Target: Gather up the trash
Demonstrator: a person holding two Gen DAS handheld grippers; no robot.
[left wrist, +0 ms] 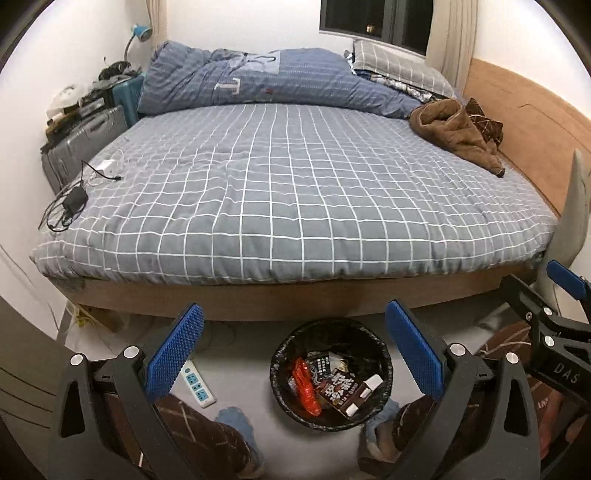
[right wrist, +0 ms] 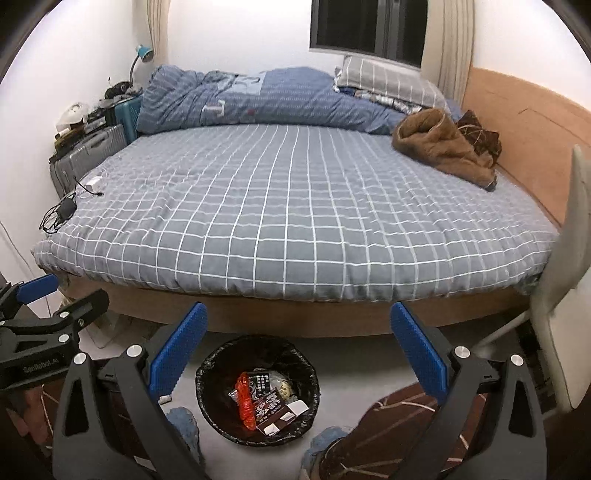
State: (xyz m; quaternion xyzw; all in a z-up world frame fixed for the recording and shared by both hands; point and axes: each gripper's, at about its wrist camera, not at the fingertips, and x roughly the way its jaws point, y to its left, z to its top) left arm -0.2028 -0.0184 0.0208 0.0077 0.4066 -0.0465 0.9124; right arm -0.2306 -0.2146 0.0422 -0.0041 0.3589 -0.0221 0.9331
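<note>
Left wrist view, nearest first: left gripper (left wrist: 293, 354) spread wide with nothing between its blue pads, held above the floor (left wrist: 236, 373). Directly below and between those fingers, a round trash bin (left wrist: 384, 360) lined with a black bag, standing on the floor just in front of the bed frame. Inside the bin: a red wrapper (left wrist: 306, 387), a dark brown printed box (left wrist: 338, 386) with white ends, and further packaging underneath, too jumbled to tell apart. Beside the bin, knees in brown patterned trousers (left wrist: 192, 424) and blue slippers (left wrist: 234, 419). Left of the bin, flat on the floor, a white power strip (left wrist: 197, 384). At the right edge, the right gripper (left wrist: 565, 291), only partly in frame here. Right wrist view: right gripper (right wrist: 298, 354) likewise released and empty, fingers far apart, with the same bin (right wrist: 207, 369) low between them and nearer the left finger. Farther out, the bed (left wrist: 295, 192) under a grey sheet with a white grid. On its left edge, a black charger (left wrist: 74, 201) with tangled cables, and a white adapter (left wrist: 105, 166) beyond it. On its right side near the headboard, a crumpled brown garment (left wrist: 454, 133). Across the far side, a bunched blue duvet (left wrist: 258, 81) and a grey checked pillow (left wrist: 402, 68). Beyond the bed's left corner, a grey suitcase (left wrist: 83, 142) with clutter stacked on top, and a blue desk lamp (left wrist: 142, 31). On the back wall, a dark window (left wrist: 373, 16).
</note>
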